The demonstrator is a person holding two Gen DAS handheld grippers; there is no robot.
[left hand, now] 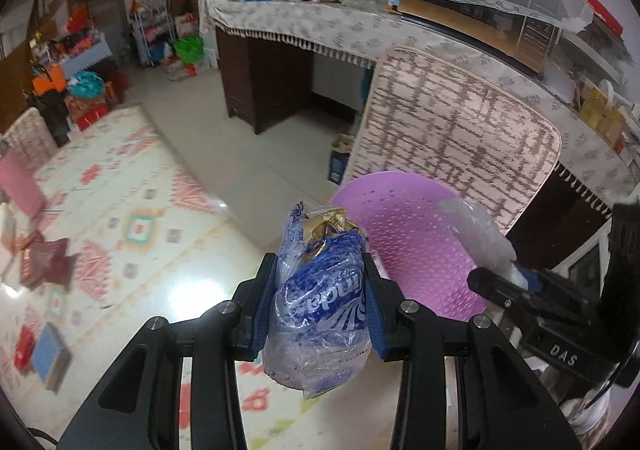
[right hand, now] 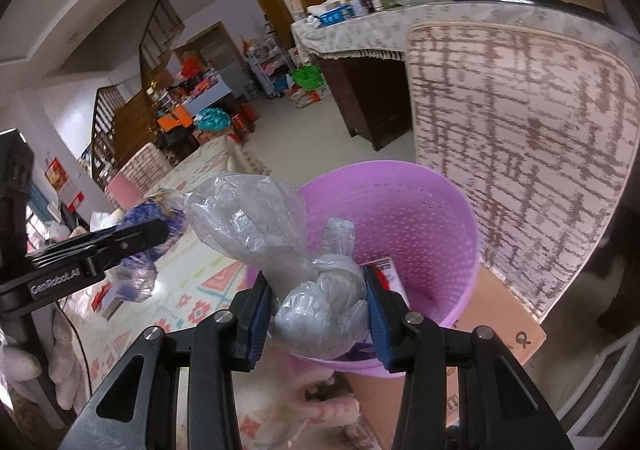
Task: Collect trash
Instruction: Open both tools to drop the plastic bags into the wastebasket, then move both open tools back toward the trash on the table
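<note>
While the left tool (left hand: 320, 302) clamps a blue wrapper (left hand: 320, 314), the right tool (right hand: 318, 310) clamps a clear bag (right hand: 320, 302) over the purple bin (right hand: 452, 234).

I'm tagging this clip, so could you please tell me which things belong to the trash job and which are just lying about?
Job: blue printed wrapper in left gripper; clear plastic bag in right gripper; purple bin.
Lying about: leaning mattress, play mat, cluttered counter.

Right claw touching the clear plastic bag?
Touching. The right wrist view shows both blue pads of the right claw pressed against the clear plastic bag, pinching it above the purple basket.
</note>
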